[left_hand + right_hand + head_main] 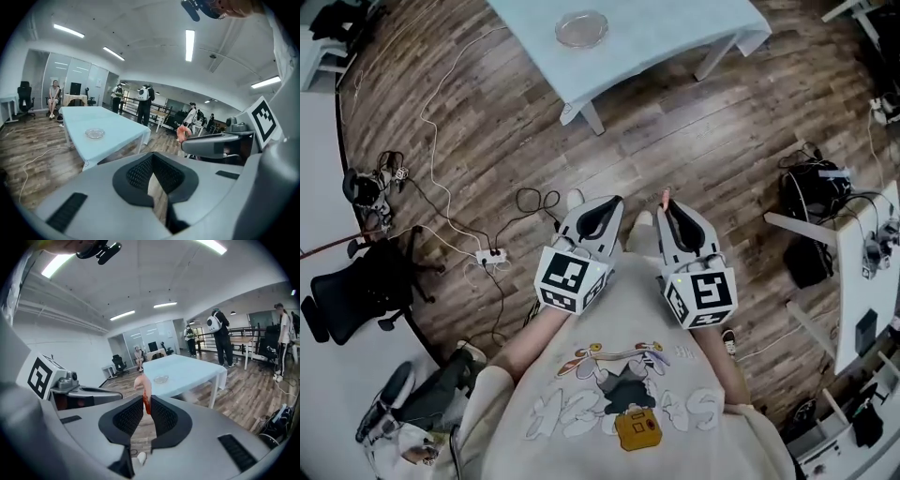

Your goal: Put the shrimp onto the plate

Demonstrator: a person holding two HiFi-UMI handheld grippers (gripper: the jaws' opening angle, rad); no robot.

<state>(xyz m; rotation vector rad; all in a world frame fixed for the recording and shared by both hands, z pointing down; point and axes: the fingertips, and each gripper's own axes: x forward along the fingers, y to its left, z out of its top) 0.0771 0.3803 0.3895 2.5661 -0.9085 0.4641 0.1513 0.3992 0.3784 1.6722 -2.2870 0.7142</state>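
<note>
Shrimp (144,387): pink and curled, pinched at the very tips of the right gripper (146,401). The pale end stands up past the pads and the redder part sits between them. It is up in the air in front of the person's torso, well apart from the plate.
Right gripper jaws: drawn narrow and closed on the shrimp, with only the thin body keeping the pads apart.
Left gripper (152,157): jaws brought together at the tips with nothing between them. It is carried just beside the right gripper and has no load.
Plate (581,28): a small clear glass dish, bare, sitting on the light blue table (675,37) ahead, across a stretch of wood floor.
Weight: judged very light, since the gripper carries it with no visible sag.
Stiffness: probably soft and bendable, because the free end curls over above the pads and does not stand straight.
Surface: looks smooth, so likely slippery. The ribbed pads help, but the hold is only at the tips.
Where to hold: the thick middle of the body would be safest. The present pinch sits low on one end, which leaves most of the shrimp free to pivot.
Fragility: a hard squeeze could crush or tear it, so a light, steady squeeze seems enough.
Risk: it could slip or swing out during the walk to the table. The glass plate calls for a low, gentle release.
</note>
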